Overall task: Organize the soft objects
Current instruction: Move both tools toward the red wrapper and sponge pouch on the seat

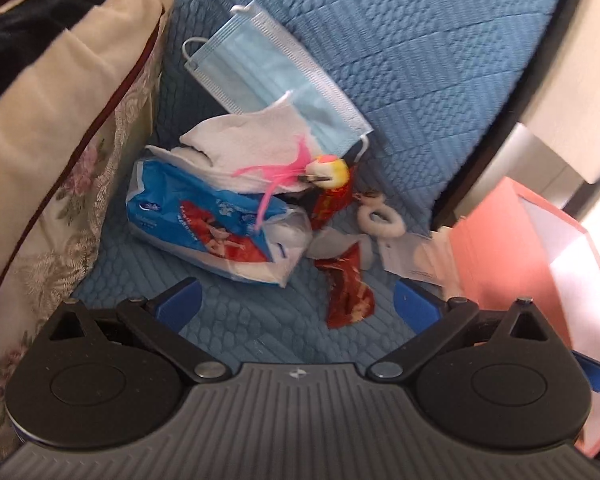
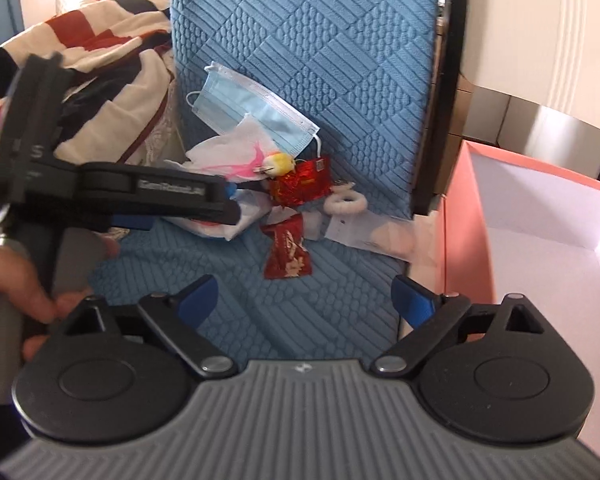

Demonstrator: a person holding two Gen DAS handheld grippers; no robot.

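Far left, a floral cream quilt [image 1: 60, 184] is bunched along the left edge of the blue quilted seat cushion [image 1: 400, 80]; a striped blanket [image 2: 100, 40] sits behind it. Left gripper [image 1: 296, 304] is released, jaws spread wide, nothing between them, hovering over the front of the cushion just short of the pile. Next right, the tissue pack [image 1: 204, 224] lies near the left edge of the cushion, a loose white tissue [image 1: 252, 148] draped on top. The pack looks light and squashy with a slick plastic wrap, so pinching the crumpled open end probably holds better than the flat face; the tissue tears easily. Behind, a blue face mask [image 1: 268, 76] leans on the backrest, thin and floppy, best taken by an edge or ear loop. Mid-cushion sit a small yellow toy with pink feathers [image 1: 328, 170], a red candy wrapper [image 1: 348, 296] nearest the front, crinkly and weightless, and a white fluffy hair tie [image 1: 380, 220], soft and easy to pinch through the ring. Right gripper [image 2: 304, 296] is also released and empty, over the front of the cushion. Far right, an open pink box [image 2: 460, 208] stands against the cushion's right edge, likely the drop spot.
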